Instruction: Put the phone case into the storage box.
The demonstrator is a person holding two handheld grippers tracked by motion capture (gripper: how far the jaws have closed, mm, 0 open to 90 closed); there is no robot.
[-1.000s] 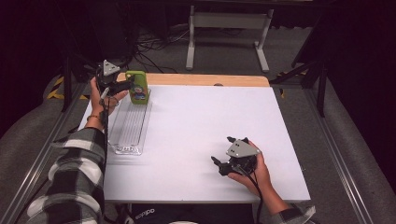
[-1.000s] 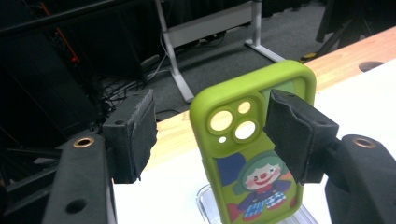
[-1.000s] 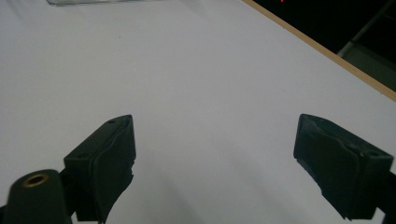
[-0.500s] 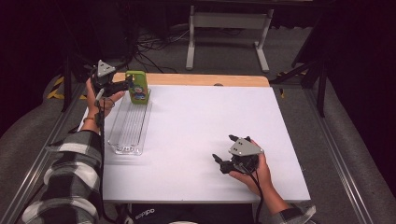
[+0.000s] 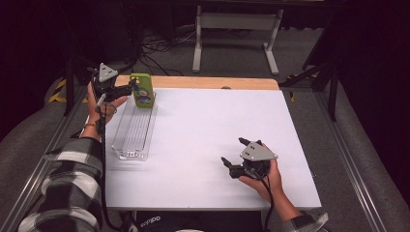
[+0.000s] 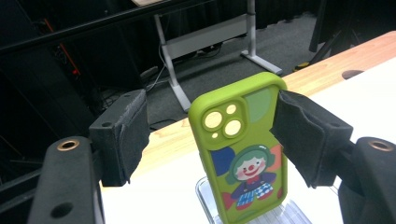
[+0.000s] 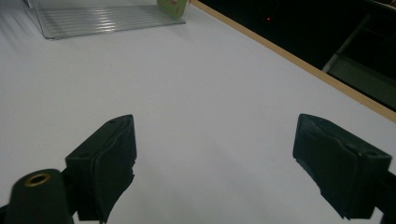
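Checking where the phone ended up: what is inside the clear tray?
The green phone case stands upright at the far end of the clear tray, by the left tongs. The remaining tray looks bare; the case's foot is out of view.

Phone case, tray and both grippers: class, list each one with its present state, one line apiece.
Green phone case: upright, standing in the far end of the tray, clown picture facing the left gripper.
Clear tray: flat on the white table, nothing else in it.
Left gripper: jaws have just been opening; case between them, left pad apart from it.
Right gripper: open, nothing held, low over the table.
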